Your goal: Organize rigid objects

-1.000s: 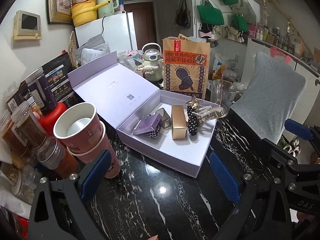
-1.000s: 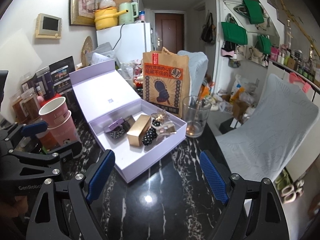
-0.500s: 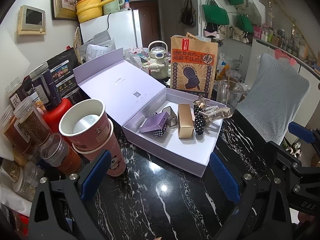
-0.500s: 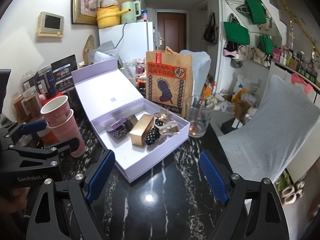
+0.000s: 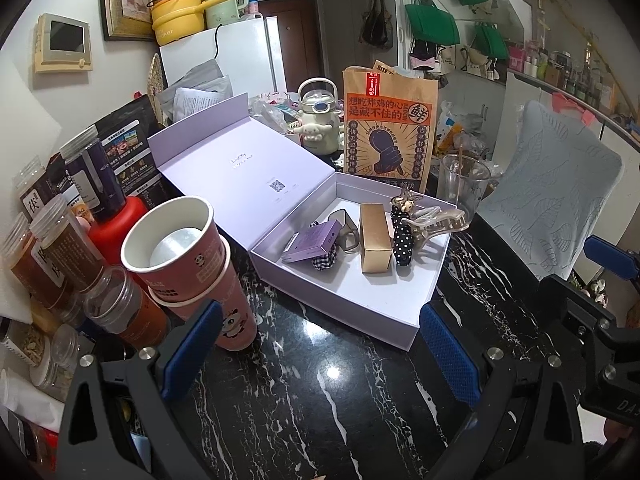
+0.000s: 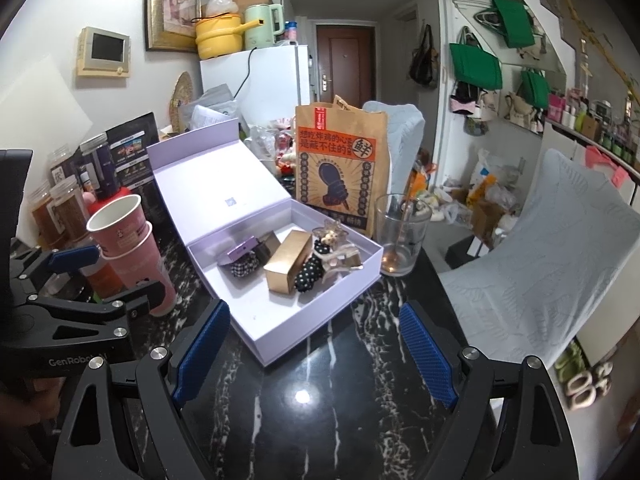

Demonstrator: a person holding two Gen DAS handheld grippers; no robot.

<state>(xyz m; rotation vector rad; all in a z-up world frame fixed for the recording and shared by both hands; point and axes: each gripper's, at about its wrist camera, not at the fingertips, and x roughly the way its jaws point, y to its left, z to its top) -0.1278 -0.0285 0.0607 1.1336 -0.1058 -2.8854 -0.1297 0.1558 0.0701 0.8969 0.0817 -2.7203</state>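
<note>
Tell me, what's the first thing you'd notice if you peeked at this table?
The open lilac box in the middle of the black marble table, with a gold box, a small purple box and hair clips inside. Behind it stands a brown paper bag with orange print, and to its left pink paper cups stacked together. Both hand-held grippers, left and right, hover open and empty in front.

Checked hair tie (image 5: 322, 261) half hidden under your purple box (image 5: 308, 242). Jars (image 5: 48, 256) at left cut by frame edge. Small print on lid (image 5: 240, 162) unreadable.
</note>
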